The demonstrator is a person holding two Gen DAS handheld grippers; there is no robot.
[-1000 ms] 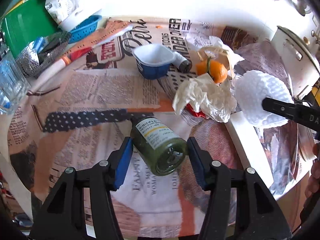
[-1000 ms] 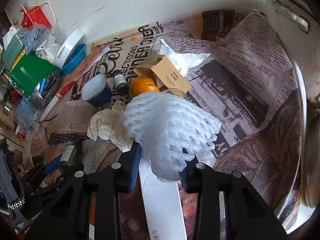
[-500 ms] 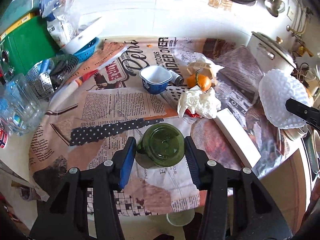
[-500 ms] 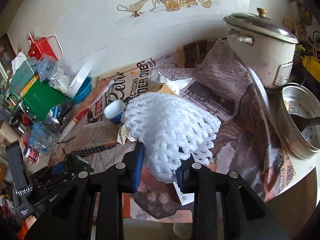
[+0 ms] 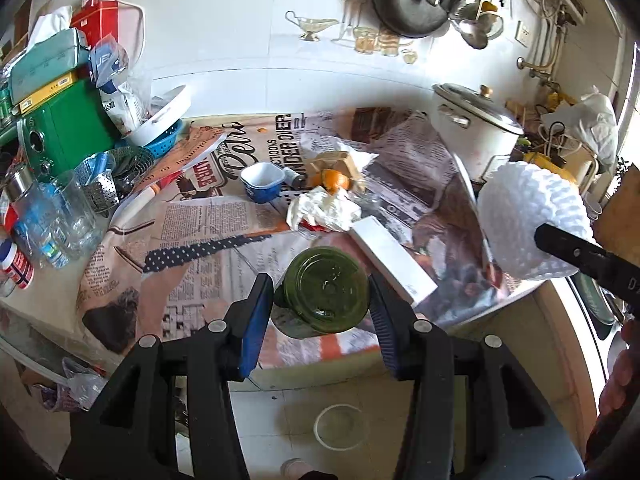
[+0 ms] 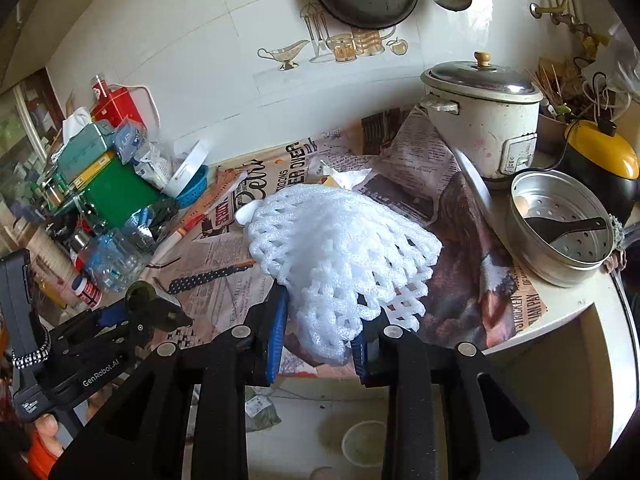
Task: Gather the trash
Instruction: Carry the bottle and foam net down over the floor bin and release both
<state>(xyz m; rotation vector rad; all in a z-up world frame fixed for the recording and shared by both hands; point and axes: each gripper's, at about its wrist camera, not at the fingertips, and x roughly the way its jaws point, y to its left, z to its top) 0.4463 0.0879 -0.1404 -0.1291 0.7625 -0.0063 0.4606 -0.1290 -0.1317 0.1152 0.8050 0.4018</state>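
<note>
A small green glass bottle (image 5: 325,291) is clamped between the blue pads of the left gripper (image 5: 320,312), its round base facing the camera and its long axis running straight away along the fingers, neck pointing forward and down toward the table. The jaws have just closed a little further onto it, and the bottle sits squarely between them. It hangs in the air at the near edge of the newspaper-covered table (image 5: 208,236), partly over the tiled floor below. In the right gripper (image 6: 316,332), a crumpled white foam fruit net (image 6: 340,256) is pinched at its lower end and fans upward and away from the pads, likewise held clear of the table. The two grippers are side by side, the left one visible low at the left of the right wrist view, so each hand carries its own piece of trash and neither needs the other. Remaining litter, a crumpled tissue (image 5: 324,210), orange peel (image 5: 334,179), a blue-rimmed cup (image 5: 262,182) and a long white box (image 5: 390,258), lies farther out on the table, well apart from both grippers. Compared with a second earlier, both hands are higher and farther back: the bottle then lay on its side on the paper with its label showing, and the net sat just above the white box.
</note>
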